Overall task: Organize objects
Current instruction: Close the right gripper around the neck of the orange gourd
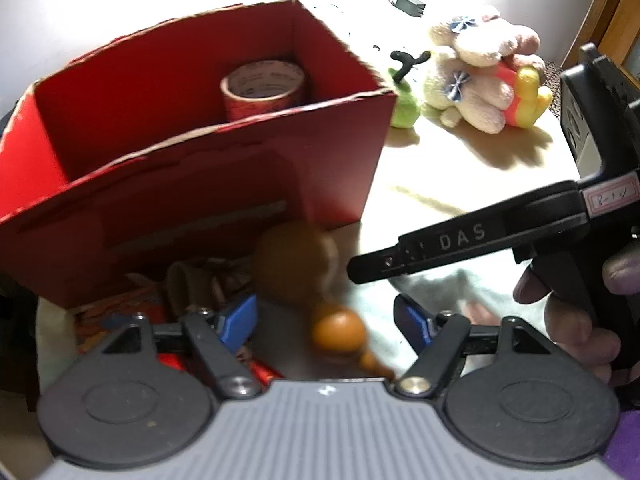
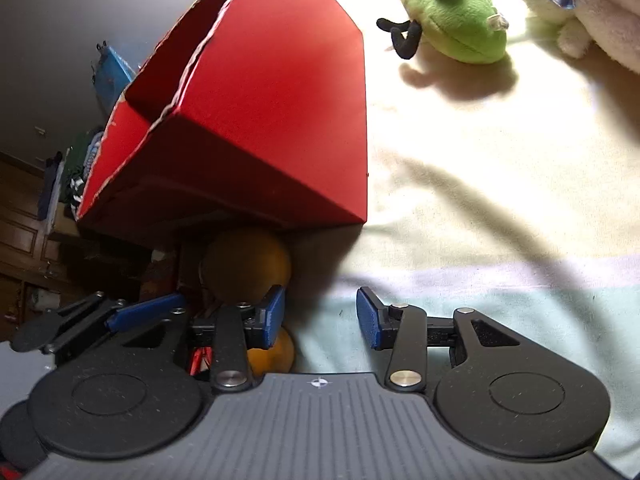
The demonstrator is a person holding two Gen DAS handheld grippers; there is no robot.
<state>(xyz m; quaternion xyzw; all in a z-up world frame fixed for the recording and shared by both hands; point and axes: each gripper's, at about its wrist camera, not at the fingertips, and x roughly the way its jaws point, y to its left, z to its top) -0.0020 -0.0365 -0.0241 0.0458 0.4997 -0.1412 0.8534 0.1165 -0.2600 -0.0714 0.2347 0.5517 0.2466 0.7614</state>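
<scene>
Gourd (image 1: 298,264) is lying on the pale cloth (image 2: 480,200) just in front of the red box (image 1: 224,160), big bulb toward the box, small bulb (image 1: 339,330) and stem pointing back at the left gripper (image 1: 324,320). The left view is blurring here — outline soft.

Left gripper is standing wide open, holding nothing; the gourd's small end is sitting between its blue pads (image 1: 240,320). Right gripper (image 2: 320,316) is also gaping open and empty, with the gourd (image 2: 246,264) off its left finger, not between the two.

Handling, as a guess: a dried gourd — light, rigid, hollow, smooth-skinned, likely slippery and prone to rolling. The waist between the bulbs is looking like the safest place to pinch; the round bulbs could squirt out.

Around: a tape roll (image 1: 264,88) is already sitting in the box. Brownish clutter (image 1: 192,288) is lying beside the gourd against the box wall, crowding the left finger. Green plush (image 2: 456,12) and pale plush animals (image 1: 476,76) are lying well apart beyond the box. The right tool's arm is crossing close over the gourd's right side.
</scene>
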